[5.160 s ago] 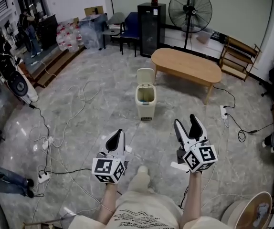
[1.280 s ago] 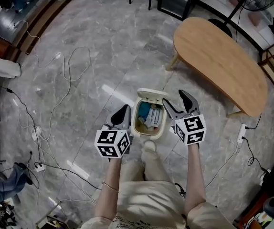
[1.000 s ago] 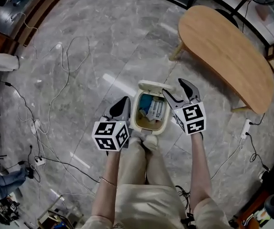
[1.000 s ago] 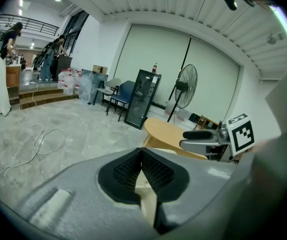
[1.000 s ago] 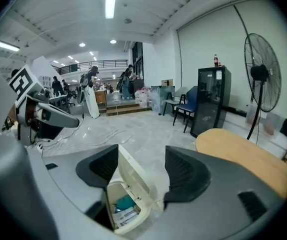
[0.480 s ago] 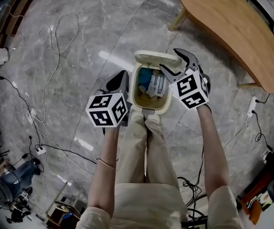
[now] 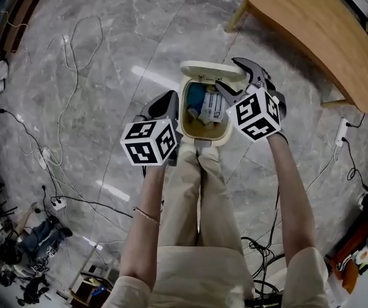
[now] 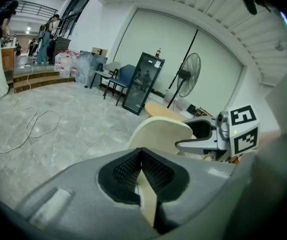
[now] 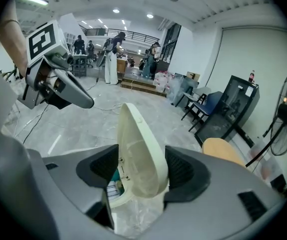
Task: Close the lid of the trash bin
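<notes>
though upright, smooth rounded plastic lid [image 9: 139, 151]

Your right gripper [image 7: 233, 76] and its marker cube are covering the right rim of the trash bin [image 7: 203, 139]. Your left gripper [image 7: 165, 101] is masking the bin's left wall, and your legs [image 7: 197, 191] are hiding its front. The contents [image 7: 204, 108] are showing too small to name. Between the right gripper's jaws, the raised lid [image 9: 141, 154] is blocking most of the bin's inside, and you cannot tell whether the pads [image 9: 101, 166] are touching it. The table [image 7: 306, 31] beyond the right gripper is running off the top and right edges.
</notes>
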The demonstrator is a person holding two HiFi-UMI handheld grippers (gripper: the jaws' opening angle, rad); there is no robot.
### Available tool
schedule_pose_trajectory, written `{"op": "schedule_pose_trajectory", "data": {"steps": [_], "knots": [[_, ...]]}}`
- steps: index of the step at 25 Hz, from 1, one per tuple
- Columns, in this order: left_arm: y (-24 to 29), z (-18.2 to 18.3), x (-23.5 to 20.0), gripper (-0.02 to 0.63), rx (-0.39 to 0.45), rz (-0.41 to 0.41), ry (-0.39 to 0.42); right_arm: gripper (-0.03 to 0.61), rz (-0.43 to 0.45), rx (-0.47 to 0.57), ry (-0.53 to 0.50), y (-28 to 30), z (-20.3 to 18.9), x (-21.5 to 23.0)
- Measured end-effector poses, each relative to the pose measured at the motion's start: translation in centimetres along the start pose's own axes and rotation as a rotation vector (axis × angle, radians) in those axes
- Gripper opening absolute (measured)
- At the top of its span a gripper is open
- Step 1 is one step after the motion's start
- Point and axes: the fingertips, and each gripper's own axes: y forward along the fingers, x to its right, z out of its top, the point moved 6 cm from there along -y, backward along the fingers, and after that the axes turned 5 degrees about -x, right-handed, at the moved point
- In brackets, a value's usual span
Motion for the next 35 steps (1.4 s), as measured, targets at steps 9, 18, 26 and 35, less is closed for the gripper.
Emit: {"op": "schedule_pose_trajectory", "data": {"steps": [9,18,26,35], "knots": [[-1.1,-2.0,0.5,0.023,-0.026,-0.033,0.020,0.290,-0.025,-0.030,-0.008,-1.1,-0.4,-2.6],[-2.2,-3.2,0.8,0.023,-0.037,-0.074,0.053,0.290,-0.034,-0.108,-0.038,-1.8,-1.6,-5.7],[-3.1,-4.3,0.6,0.023,-0.042,-0.093,0.072,0.290,-0.033,-0.142,-0.030,-2.3,-2.4,-8.0],[-3.9,-6.8,0.7,0.023,-0.059,-0.096,0.051,0.290,0.010,-0.157,-0.119,-2.5,-3.4,-10.4]]}}
